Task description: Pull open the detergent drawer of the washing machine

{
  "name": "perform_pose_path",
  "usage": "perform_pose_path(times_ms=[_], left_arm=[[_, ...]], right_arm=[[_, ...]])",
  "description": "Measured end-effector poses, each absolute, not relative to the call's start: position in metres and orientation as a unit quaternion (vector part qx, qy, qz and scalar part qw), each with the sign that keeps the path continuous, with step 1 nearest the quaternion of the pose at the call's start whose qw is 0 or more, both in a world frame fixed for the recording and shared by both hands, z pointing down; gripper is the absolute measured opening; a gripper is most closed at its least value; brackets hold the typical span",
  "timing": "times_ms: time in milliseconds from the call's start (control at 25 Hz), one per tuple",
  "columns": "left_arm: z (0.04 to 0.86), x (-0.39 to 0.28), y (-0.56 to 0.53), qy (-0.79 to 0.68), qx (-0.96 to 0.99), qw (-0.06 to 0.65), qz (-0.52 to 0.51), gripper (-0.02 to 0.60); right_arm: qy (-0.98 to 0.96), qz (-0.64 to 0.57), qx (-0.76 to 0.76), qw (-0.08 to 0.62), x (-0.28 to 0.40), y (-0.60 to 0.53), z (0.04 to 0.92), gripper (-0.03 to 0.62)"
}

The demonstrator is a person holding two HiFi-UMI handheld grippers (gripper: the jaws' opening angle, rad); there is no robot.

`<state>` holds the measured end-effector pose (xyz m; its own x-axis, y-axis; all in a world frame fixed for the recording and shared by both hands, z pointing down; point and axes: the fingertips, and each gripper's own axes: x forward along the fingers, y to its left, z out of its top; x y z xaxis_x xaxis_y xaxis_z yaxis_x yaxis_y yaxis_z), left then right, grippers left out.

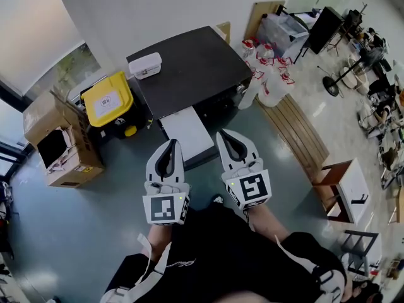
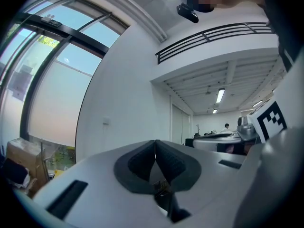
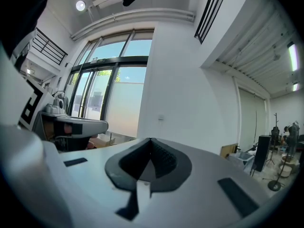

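The jaws of our left gripper [image 2: 155, 146] are pressed together with nothing between them. The jaws of our right gripper [image 3: 150, 144] are just the same. We hold both grippers side by side in front of our body.

The biggest thing that could go wrong, we think, is a miss. Both gripper views show only the wall and windows, not the machine, so we could reach for the wrong spot. Next, closed jaws cannot grab a drawer front. If we push in like this, they may just bump it. We might also pull the wrong part, because we cannot pick out the drawer from up here. Last, a crooked tug could make the drawer stick and shake the machine.

The washing machine [image 1: 189, 65] is the big box with a dark, flat top. It stands on the floor [image 1: 95, 219] by the wall [image 1: 158, 11], ahead of our grippers and well apart from them. A white flat part [image 1: 187, 134] sticks out low at its front, toward us. We cannot tell if that is the drawer. A small white box [image 1: 146, 65] sits on the top, near the back corner.
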<state>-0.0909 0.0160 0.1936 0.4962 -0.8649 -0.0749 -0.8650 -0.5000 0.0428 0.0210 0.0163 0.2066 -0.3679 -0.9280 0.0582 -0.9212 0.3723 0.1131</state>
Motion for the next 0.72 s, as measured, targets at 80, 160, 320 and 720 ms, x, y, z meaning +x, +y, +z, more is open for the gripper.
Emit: perform_pose_path(times_ms=[80,160,320,720], left_arm=[[0.194,-0.091,0.016,0.501,-0.865,0.0,0.043,0.021],[0.195,-0.091,0.016,0.499,-0.865,0.0,0.043,0.021],[0.193,-0.09,0.015,0.495,-0.868,0.002,0.043,0.021],[0.192,-0.081,0.014,0.491,-0.87,0.0,0.045,0.021]], right_arm=[[-0.826,-0.03,0.56,0.058,0.021,0.017,0.208,0.009],[-0.825,-0.029,0.561,0.059,0.02,0.017,0.209,0.009],[-0.824,-0.033,0.563,0.056,0.02,0.016,0.206,0.009],[-0.826,-0.033,0.56,0.06,0.023,0.016,0.207,0.009]])
